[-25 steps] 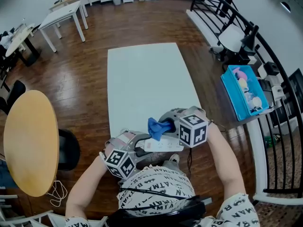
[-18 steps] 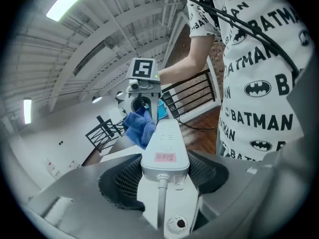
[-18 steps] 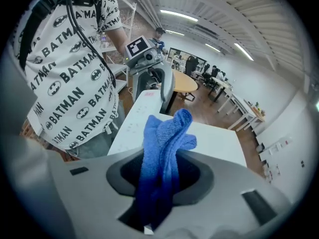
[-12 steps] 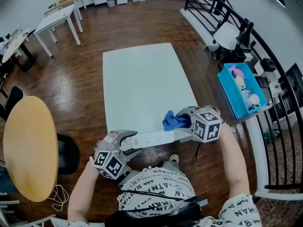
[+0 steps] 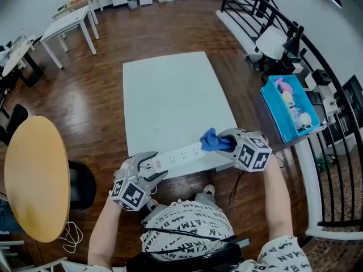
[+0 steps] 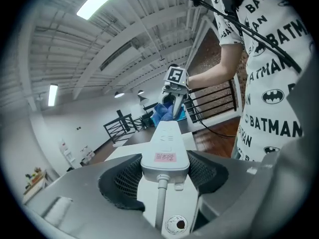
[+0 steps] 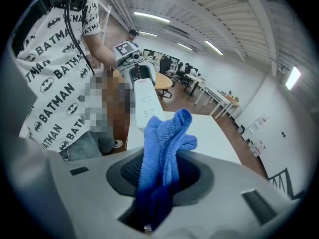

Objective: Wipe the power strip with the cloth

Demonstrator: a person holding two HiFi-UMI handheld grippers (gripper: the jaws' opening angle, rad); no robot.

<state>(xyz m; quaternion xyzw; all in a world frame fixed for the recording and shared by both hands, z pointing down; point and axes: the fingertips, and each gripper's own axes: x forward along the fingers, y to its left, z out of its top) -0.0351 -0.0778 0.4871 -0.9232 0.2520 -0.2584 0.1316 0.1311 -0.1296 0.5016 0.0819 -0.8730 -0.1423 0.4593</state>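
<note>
White rectangular table [image 5: 170, 95]: only its near edge is under the work. The piece spans that edge at an angle, so anything dropped may land on the wood floor instead of the top.

Long white plastic power strip [image 5: 178, 156]: the left gripper [image 5: 148, 166] holds it by the cord end alone. The left gripper view shows both pads pressed against the strip's sides [image 6: 167, 143], with the jaws spread wide around the body. The rest sticks out unsupported toward the right gripper [image 5: 222, 143]. From the head view I can't tell whether the far end rests on the table or floats just above it. If it floats, wiping pressure at that end levers against a smooth-sided side grip. The likely failure is the strip pivoting or sliding out of the pads.

Blue terry cloth [image 5: 210, 140]: it is pinched in the right gripper's jaws [image 7: 159, 176] and bunched into a loose wad [image 7: 164, 143] that pokes forward. It sits on the strip's far end. Little of it is clamped, so drag along the sockets could pull it free or fold it. Then hard jaw plastic would scrape the strip instead of cloth.

Thin white cord [image 6: 160, 203]: it exits the strip straight back between the left jaws. If it snags or goes taut mid-stroke, it will tug the strip in the grip.
</note>
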